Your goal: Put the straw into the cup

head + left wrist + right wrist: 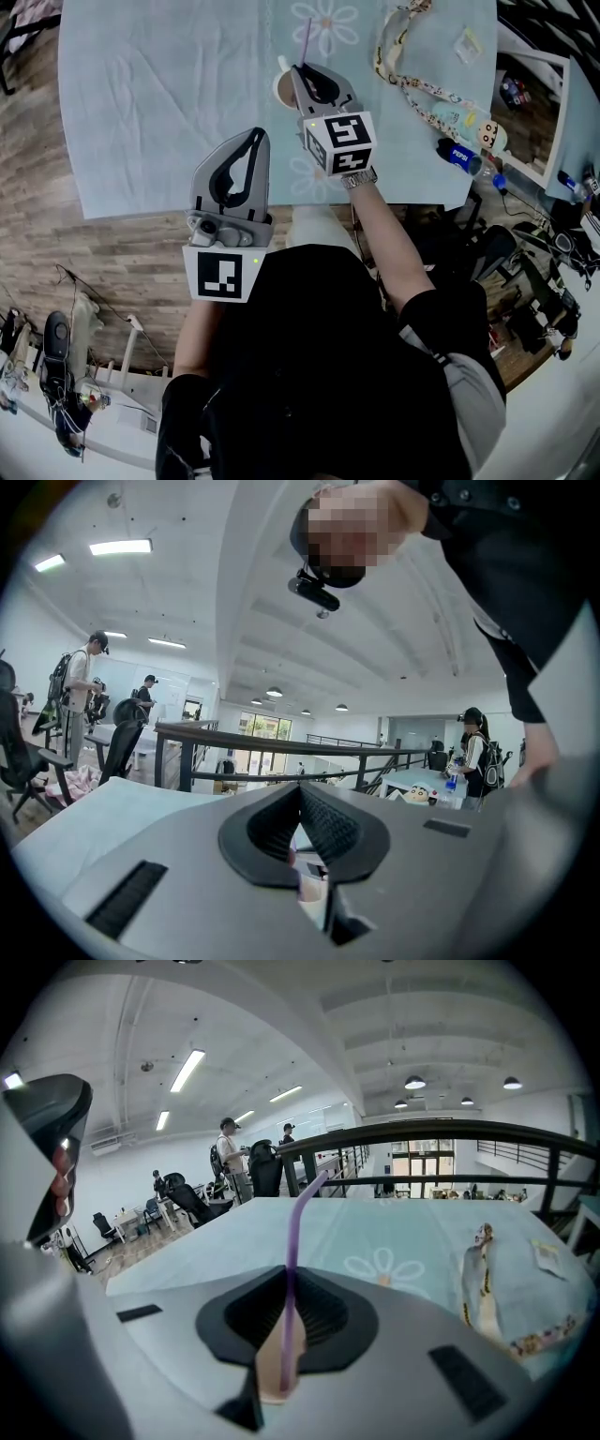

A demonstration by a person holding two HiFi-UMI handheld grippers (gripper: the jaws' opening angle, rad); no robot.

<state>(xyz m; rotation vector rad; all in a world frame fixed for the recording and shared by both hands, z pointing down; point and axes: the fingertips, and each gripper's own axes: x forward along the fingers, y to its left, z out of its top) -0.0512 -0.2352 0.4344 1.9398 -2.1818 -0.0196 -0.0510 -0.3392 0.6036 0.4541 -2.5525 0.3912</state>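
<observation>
Bright, even light from the ceiling strips [187,1071] high above the fingers [323,1312] leaves only faint shadows on the pale surface [169,94] beyond them, and both gripper views bow strongly toward dark, vignetted rims.

On my head view the cup [280,86] is almost wholly covered by the right tool [300,70]. Only a sliver of rim shows at the tool's left, and the straw [306,42] passes behind that tool, so I cannot see its lower end there. In the right gripper view the straw's foot is lost below the jaws against a tan patch, and I cannot tell whether it touches anything. The tabletop [141,94] is cut off by the top edge, and the pale scraps seen through the left tool [300,789] are too blurred for me to name.
</observation>
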